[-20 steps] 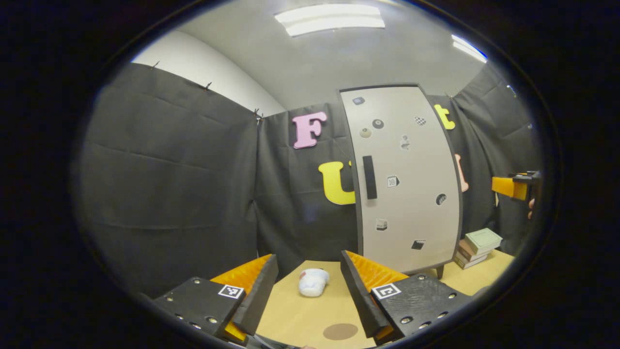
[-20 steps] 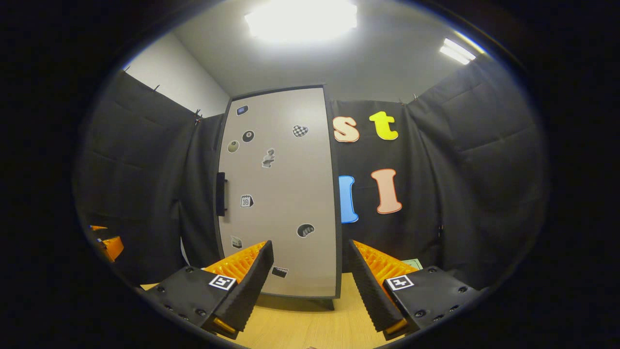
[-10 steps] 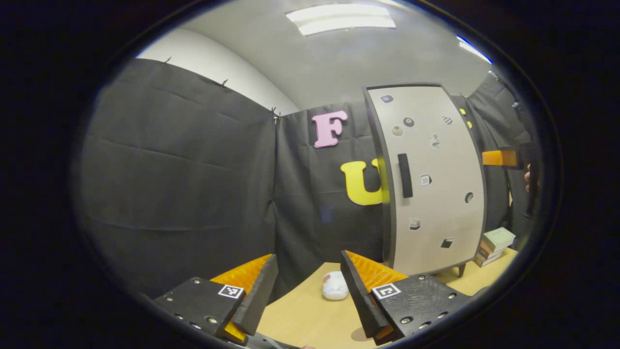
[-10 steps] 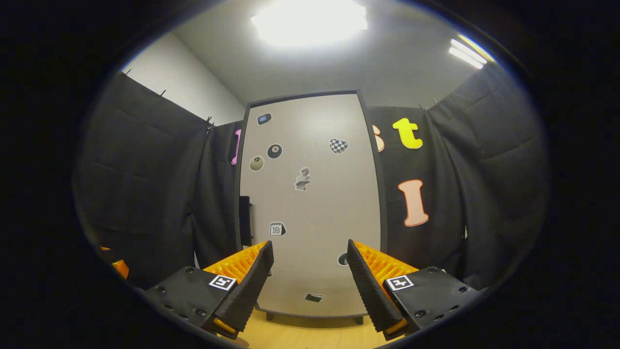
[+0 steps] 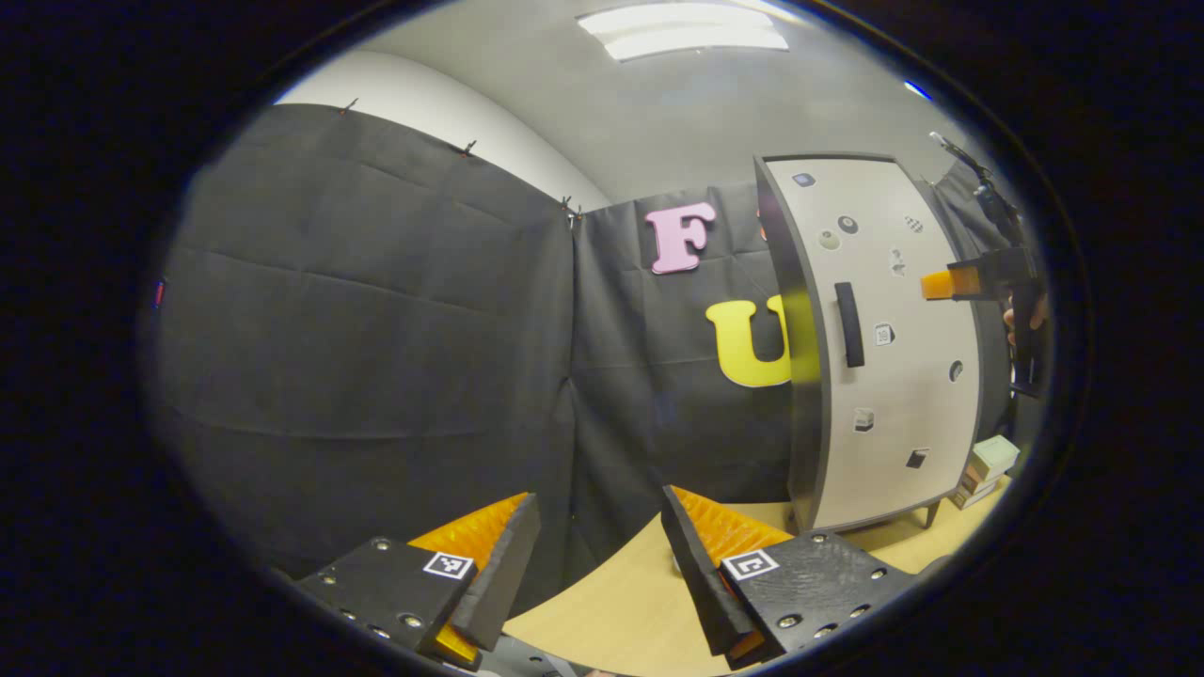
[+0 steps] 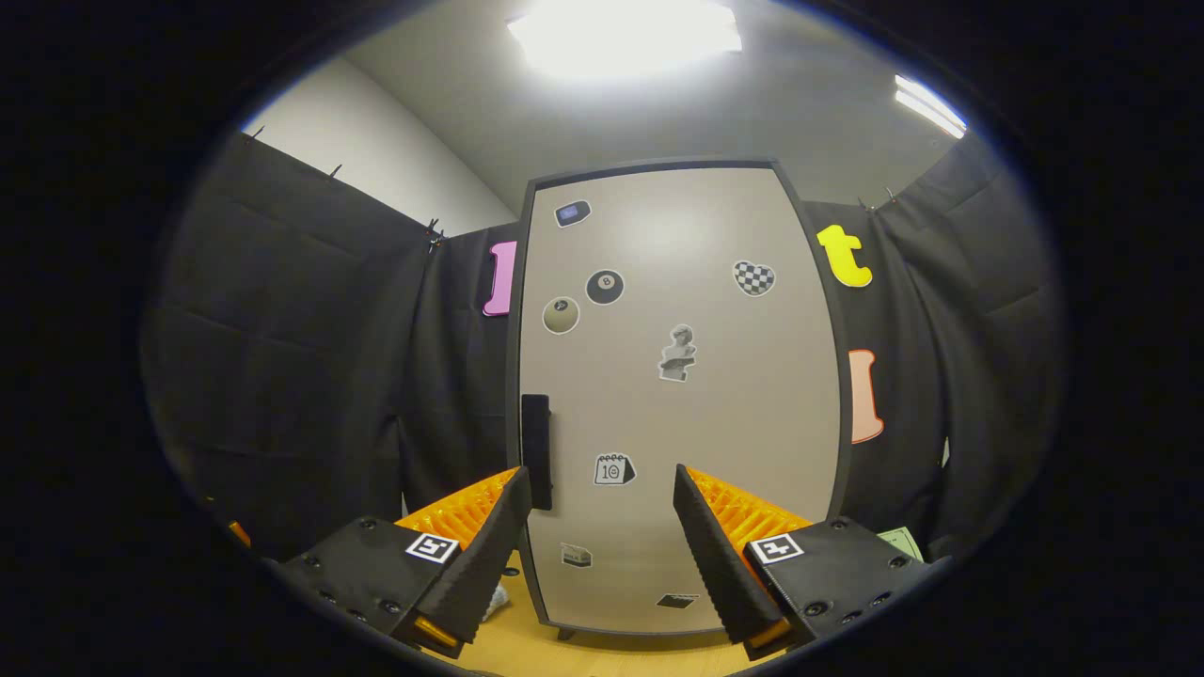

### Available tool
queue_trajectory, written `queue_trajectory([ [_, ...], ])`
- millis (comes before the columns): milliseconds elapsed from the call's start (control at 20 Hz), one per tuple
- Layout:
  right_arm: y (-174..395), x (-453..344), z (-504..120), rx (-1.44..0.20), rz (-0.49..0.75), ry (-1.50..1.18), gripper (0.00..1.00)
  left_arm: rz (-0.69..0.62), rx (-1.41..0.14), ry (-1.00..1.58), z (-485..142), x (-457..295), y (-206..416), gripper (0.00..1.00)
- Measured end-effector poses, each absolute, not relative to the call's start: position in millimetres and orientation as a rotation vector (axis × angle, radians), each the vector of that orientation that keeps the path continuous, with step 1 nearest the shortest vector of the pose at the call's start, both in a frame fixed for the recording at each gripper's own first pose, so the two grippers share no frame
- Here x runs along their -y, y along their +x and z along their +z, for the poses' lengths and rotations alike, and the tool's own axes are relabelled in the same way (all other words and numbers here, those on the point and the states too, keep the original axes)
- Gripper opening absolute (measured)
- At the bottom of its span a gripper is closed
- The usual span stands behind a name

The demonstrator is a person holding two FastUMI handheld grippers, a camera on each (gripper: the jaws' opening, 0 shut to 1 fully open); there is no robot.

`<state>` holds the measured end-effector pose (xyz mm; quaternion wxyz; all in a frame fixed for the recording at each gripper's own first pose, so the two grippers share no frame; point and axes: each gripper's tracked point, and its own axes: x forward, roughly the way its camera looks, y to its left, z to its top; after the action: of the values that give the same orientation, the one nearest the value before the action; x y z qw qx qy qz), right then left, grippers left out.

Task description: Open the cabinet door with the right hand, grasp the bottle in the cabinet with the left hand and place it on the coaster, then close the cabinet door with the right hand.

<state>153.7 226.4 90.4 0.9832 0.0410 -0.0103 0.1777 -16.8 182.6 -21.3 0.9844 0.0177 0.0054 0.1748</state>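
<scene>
The tall pale cabinet (image 6: 677, 423) stands straight ahead in the right gripper view, its sticker-covered door closed, so whatever is inside is hidden. Its dark vertical handle (image 6: 536, 451) sits on the door's left edge, just above my right gripper's left fingertip. My right gripper (image 6: 602, 536) is open with nothing between its fingers. In the left gripper view the cabinet (image 5: 894, 376) and its handle (image 5: 848, 324) are at the far right, and the right gripper (image 5: 941, 284), held by a hand, hovers in front of the door. My left gripper (image 5: 597, 555) is open and empty above the wooden table (image 5: 611, 602).
A stack of books (image 5: 983, 463) lies on the table right of the cabinet; a green book (image 6: 898, 541) shows beside my right finger. A small white object (image 6: 494, 597) lies near the cabinet's left foot. Black cloth walls close in behind and on both sides.
The right gripper has come closer to the cabinet door, which now looks larger, with the handle near its left finger. The left gripper's view swung left; the white object and brown disc slid from sight.
</scene>
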Motion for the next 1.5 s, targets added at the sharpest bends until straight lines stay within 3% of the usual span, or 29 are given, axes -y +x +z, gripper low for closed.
queue_trajectory([
  [50, 157.7, -234.3, 92.8, 0.024, 0.359, 0.079, 0.94, 0.359, -0.01, 0.039, -22.2, -189.6, -18.0, 0.81],
  [500, 205.3, -293.9, 89.2, -0.003, 0.36, 0.051, 0.95, 0.44, -0.026, 0.051, -37.1, -248.3, -29.0, 0.78],
  [900, 245.2, -336.7, 62.2, -0.124, 0.36, 0.067, 0.97, 0.475, -0.047, 0.034, -53.7, -272.9, -25.6, 0.78],
  [1050, 257.5, -338.5, 56.1, -0.166, 0.341, 0.059, 0.91, 0.486, -0.047, 0.017, -58.0, -281.9, -23.3, 0.78],
  [1150, 267.4, -338.2, 52.3, -0.196, 0.327, 0.06, 0.68, 0.486, -0.05, 0.006, -62.0, -284.2, -24.7, 0.78],
  [1200, 268.4, -338.8, 48.2, -0.218, 0.33, 0.062, 0.68, 0.484, -0.054, 0.006, -63.7, -284.2, -24.3, 0.78],
  [1250, 269.4, -339.6, 45.5, -0.239, 0.331, 0.069, 0.5, 0.481, -0.057, 0.008, -64.7, -285.0, -22.5, 0.78],
  [1300, 271.8, -339.4, 45.6, -0.247, 0.334, 0.078, 0.38, 0.478, -0.057, 0.011, -64.4, -285.0, -21.3, 0.78],
  [1400, 269.4, -339.3, 44.9, -0.266, 0.345, 0.079, 0.38, 0.467, -0.049, 0.014, -59.7, -282.2, -20.7, 0.78],
  [1500, 267.2, -338.5, 44.3, -0.276, 0.356, 0.067, 0.22, 0.452, -0.042, 0.018, -58.7, -280.9, -22.2, 0.78],
])
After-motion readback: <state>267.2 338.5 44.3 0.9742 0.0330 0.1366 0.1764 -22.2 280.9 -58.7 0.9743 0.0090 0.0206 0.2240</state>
